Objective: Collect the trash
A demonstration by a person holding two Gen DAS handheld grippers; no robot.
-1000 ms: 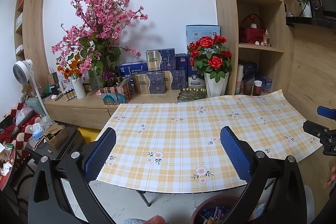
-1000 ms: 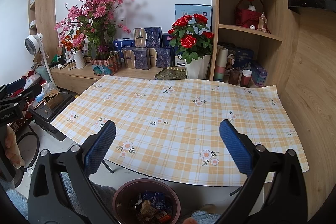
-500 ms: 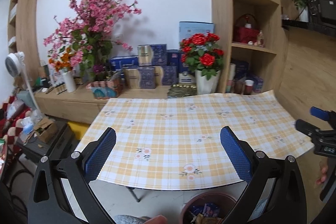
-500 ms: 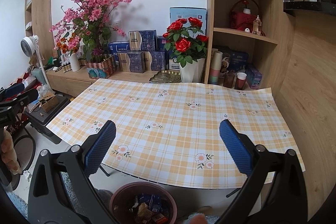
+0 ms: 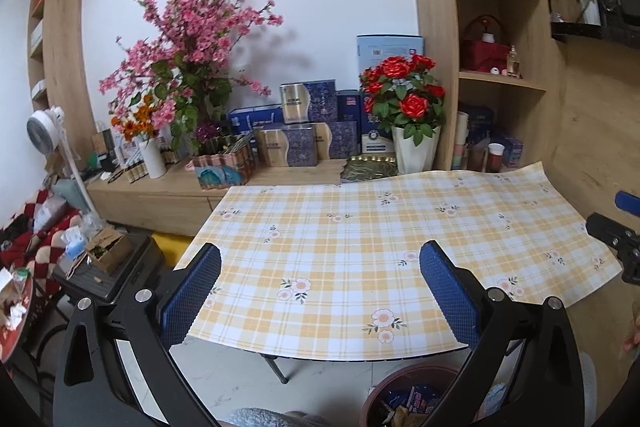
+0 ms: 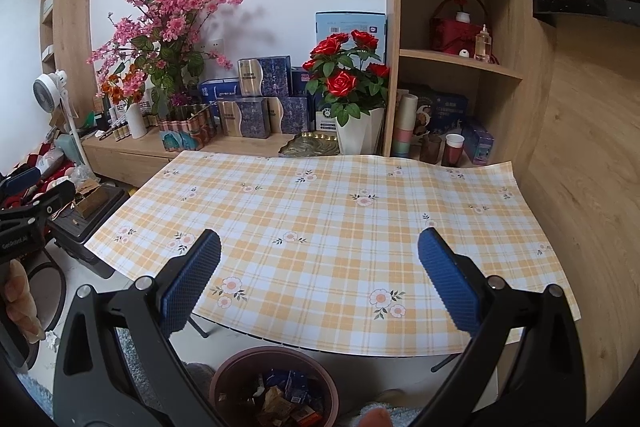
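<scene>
A brown round trash bin (image 6: 276,385) stands on the floor below the table's near edge, filled with wrappers and scraps (image 6: 286,401); the same bin (image 5: 404,397) shows at the bottom of the left wrist view. My left gripper (image 5: 320,287) is open and holds nothing, hovering over the near edge of the yellow plaid tablecloth (image 5: 360,227). My right gripper (image 6: 319,283) is open too, empty, above the bin and the cloth (image 6: 340,211). No trash shows on the cloth.
Behind the table runs a low wooden cabinet with a pink blossom arrangement (image 6: 168,19), blue boxes (image 6: 256,99) and a potted red rose (image 6: 348,87). Wooden shelves (image 6: 460,59) rise at right. A fan (image 6: 50,95) and floor clutter sit at left.
Both grippers have drifted slightly, so the table and shelf shift a little in each view. Both stay open and empty.
</scene>
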